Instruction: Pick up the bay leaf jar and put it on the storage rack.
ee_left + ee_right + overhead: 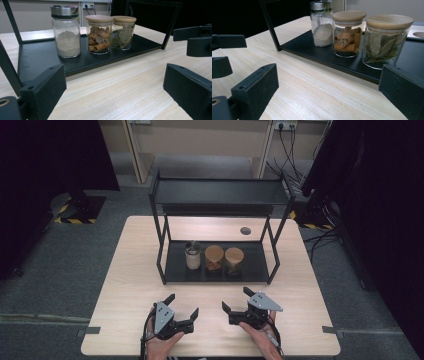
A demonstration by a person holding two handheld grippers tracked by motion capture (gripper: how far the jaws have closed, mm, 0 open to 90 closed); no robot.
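A black two-tier metal rack (165, 270) stands on the light wood table (125, 285). On its lower shelf (37, 57) stand three glass jars in a row: a metal-lidded jar of white powder (192, 255) (66, 32) (321, 23), a wooden-lidded jar of cinnamon sticks (214, 258) (98, 33) (348, 32), and a wooden-lidded jar of bay leaves (233, 260) (123, 32) (385, 40). My left gripper (183, 306) (113, 92) rests open on the table in front of the rack. To its right my right gripper (236, 299) (327, 92) is open too. Both hold nothing.
The rack's upper shelf (220, 191) is bare. A round cable hole (245, 230) sits in the table behind the rack. Dark curtains and floor stands flank the table; cables hang at the back right.
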